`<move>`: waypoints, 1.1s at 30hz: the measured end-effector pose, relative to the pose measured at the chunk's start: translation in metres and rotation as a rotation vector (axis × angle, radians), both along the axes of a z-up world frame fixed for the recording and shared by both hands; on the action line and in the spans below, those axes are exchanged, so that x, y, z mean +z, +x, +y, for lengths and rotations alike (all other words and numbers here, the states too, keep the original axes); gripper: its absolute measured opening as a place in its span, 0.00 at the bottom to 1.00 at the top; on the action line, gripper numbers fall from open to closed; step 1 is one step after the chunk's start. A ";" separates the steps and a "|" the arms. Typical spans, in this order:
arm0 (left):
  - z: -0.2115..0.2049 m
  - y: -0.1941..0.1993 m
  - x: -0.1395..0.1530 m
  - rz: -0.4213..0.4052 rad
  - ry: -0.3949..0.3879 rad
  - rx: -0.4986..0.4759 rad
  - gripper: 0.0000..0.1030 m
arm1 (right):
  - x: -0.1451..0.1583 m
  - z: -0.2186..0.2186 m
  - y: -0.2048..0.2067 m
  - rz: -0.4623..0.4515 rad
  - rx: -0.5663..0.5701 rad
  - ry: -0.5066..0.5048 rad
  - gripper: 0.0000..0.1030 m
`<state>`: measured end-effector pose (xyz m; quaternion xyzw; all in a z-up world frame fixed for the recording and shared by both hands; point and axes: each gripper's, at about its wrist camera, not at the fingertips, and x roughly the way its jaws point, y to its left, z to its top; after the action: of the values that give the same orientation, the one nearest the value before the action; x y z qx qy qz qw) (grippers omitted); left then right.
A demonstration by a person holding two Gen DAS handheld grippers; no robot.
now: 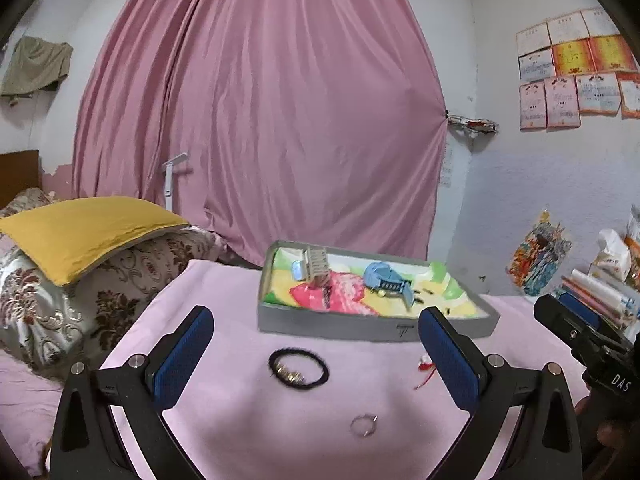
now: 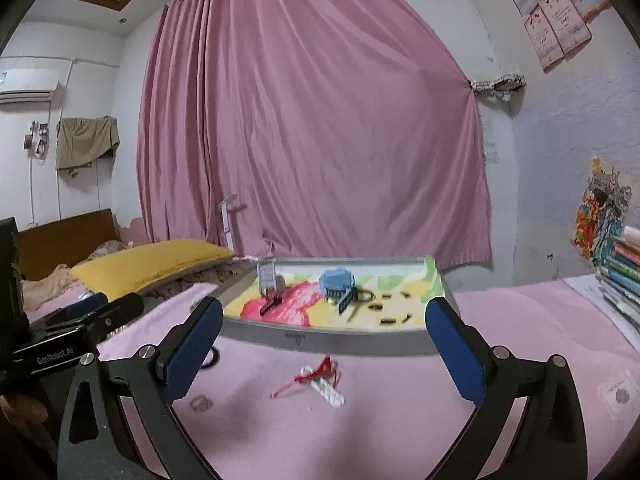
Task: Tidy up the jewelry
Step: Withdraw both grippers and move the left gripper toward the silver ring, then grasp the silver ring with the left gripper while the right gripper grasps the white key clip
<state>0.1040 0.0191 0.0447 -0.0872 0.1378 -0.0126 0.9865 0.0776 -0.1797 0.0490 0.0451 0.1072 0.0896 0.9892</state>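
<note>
Three loose pieces lie on the pink cloth near the grey tray (image 1: 320, 322): a black hair tie (image 1: 299, 369), a thin ring (image 1: 364, 425) and a red-and-white cord bracelet (image 2: 320, 380), all light, limp or tiny, best pinched at an edge by the left gripper (image 1: 316, 354) or right gripper (image 2: 324, 346), both spread wide and empty

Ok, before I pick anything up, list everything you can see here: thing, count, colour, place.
tray: one, grey, colourful lining, far side of the cloth.
hair clips: blue one and clear one, in the tray with small dark pins.
hair tie: one, black with a metallic charm, cloth before the tray.
ring: one, silvery, nearest the camera.
bracelet: one, white with red cord, right of the hair tie.
cloth: pink, under it all.
pillow: yellow, left.
books: stack, right.
left gripper: open, empty.
right gripper: open, empty.
</note>
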 end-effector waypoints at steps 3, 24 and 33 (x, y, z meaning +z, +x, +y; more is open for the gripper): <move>-0.001 -0.005 -0.010 0.033 0.005 0.001 1.00 | -0.009 -0.002 0.000 0.037 0.007 -0.009 0.99; -0.016 0.026 -0.055 0.372 0.003 -0.114 0.83 | -0.054 -0.007 0.053 0.447 0.049 -0.078 0.79; -0.039 0.044 -0.058 0.433 0.057 -0.225 0.41 | -0.063 0.015 0.096 0.598 0.139 -0.166 0.50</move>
<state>0.1479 -0.0203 -0.0138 -0.0440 0.3552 -0.0997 0.9284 0.1732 -0.1647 -0.0139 -0.0188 0.4031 0.1308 0.9056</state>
